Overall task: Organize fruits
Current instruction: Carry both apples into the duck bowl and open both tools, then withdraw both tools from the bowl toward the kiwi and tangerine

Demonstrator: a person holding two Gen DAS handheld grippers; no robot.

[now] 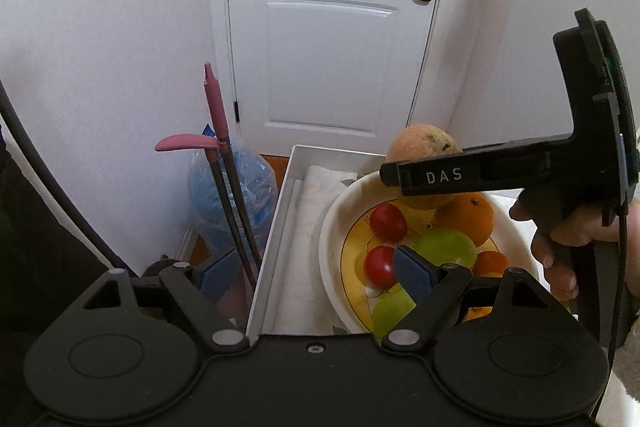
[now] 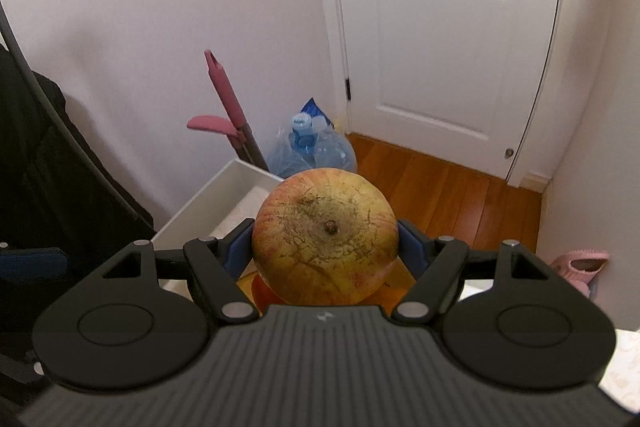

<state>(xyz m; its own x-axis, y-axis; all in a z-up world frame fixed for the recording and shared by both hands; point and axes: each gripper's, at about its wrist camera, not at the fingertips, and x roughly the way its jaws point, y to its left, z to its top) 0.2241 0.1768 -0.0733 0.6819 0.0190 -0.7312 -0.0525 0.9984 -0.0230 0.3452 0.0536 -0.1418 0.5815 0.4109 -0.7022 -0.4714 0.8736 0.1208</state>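
My right gripper (image 2: 326,239) is shut on a large yellow-red apple (image 2: 326,235), held above the fruit bowl. In the left wrist view the same apple (image 1: 420,143) shows behind the right gripper's black body (image 1: 472,173), over the white bowl (image 1: 334,227). The bowl holds two red fruits (image 1: 388,223) (image 1: 380,267), green fruits (image 1: 444,247), and oranges (image 1: 468,219). My left gripper (image 1: 316,273) is open and empty, its right finger (image 1: 414,273) over the bowl's near side, its left finger (image 1: 218,273) beyond the tray's left wall.
The bowl sits in a white tray (image 1: 276,227) lined with a cloth. A pink-handled tool (image 1: 218,115) and a blue water bottle (image 1: 232,195) stand left of the tray by the wall. A white door (image 1: 328,27) lies ahead. Pink slippers (image 2: 580,265) rest at right.
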